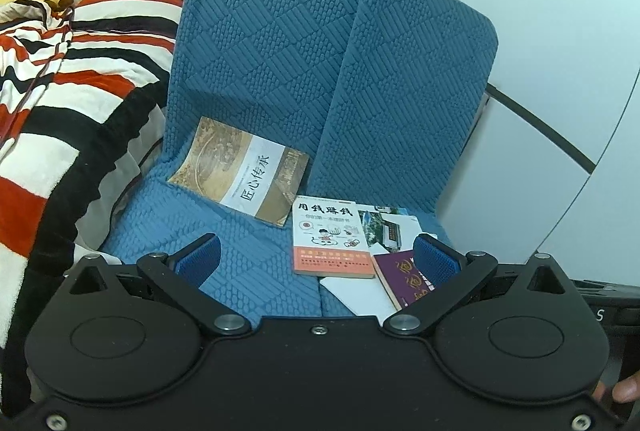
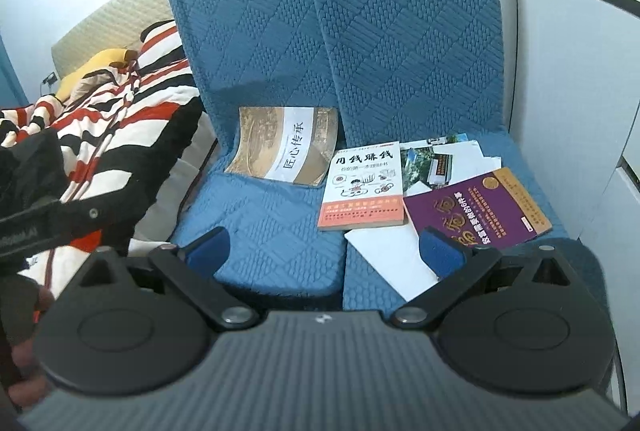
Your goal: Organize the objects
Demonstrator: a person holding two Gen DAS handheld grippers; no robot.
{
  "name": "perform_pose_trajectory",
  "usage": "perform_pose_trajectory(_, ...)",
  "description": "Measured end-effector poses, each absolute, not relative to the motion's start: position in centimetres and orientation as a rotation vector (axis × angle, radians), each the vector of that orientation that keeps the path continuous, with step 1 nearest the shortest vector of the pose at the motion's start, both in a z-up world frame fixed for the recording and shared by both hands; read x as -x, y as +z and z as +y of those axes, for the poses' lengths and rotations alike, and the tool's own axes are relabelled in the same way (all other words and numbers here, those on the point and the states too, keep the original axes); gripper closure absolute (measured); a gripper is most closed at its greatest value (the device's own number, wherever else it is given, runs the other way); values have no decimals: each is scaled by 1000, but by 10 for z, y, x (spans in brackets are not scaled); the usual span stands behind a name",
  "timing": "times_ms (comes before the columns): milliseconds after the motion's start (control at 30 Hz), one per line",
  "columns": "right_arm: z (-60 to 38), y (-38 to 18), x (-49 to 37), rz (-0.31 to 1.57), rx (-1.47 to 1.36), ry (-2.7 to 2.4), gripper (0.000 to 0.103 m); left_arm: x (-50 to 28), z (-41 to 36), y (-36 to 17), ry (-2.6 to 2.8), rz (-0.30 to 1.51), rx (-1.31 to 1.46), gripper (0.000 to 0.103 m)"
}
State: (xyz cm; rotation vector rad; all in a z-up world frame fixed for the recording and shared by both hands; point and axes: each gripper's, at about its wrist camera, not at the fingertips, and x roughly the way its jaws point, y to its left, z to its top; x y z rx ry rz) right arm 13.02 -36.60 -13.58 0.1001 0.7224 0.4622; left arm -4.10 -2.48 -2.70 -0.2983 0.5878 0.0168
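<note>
Jaws spread wide and empty on both grippers, you hover above two blue floor chairs where the books lie scattered. The left gripper [image 1: 318, 257] and the right gripper [image 2: 324, 249] both tilt down toward the seats, with nothing between their pads.

A brown book [image 1: 240, 171] leans against the back of the left chair [image 1: 264, 43], its lower edge on the seat. A white and orange book [image 1: 330, 237] lies flat near the gap between the two seats. On the right chair [image 2: 408, 31] a purple book [image 2: 478, 209] rests on top of a photo booklet [image 2: 428, 167] and a loose white sheet [image 2: 392, 255]; all of these overlap. A striped blanket [image 1: 52, 103] is heaped just beside the left chair.

Nothing has been gathered yet, so the work looks to be at its start. Begin, perhaps, with the purple book, since it sits on top and is free to lift. Come in low along an edge that overhangs the papers, so one pad can slide beneath the cover. Close on the spine side if you can; a grip on the open edge may let the pages fan out. The soft seat will likely give under pressure, so press gently. Watch that the thin sheet beneath does not drag along.
</note>
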Motion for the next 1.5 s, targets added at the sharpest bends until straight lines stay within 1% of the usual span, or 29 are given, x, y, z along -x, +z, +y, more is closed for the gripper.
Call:
perform_pose_trajectory(333, -361, -147, -140, 725, -95, 491, 0, 29, -20, -38, 57, 588, 298, 0)
perform_pose_trajectory(633, -348, -166, -157, 749, -94, 491, 0, 12, -9, -66, 44, 613, 299, 0)
perform_pose_trajectory(767, -340, -179, -170, 744, -66, 487, 0, -3, -3, -86, 102, 638, 293, 0)
perform_pose_trajectory(1167, -318, -222, -206, 743, -38, 482, 0, -53, 15, -132, 120, 640, 257, 0)
perform_pose_trajectory(1500, -298, -234, -244, 714, -37, 488, 0, -111, 29, -159, 150, 708, 284, 0)
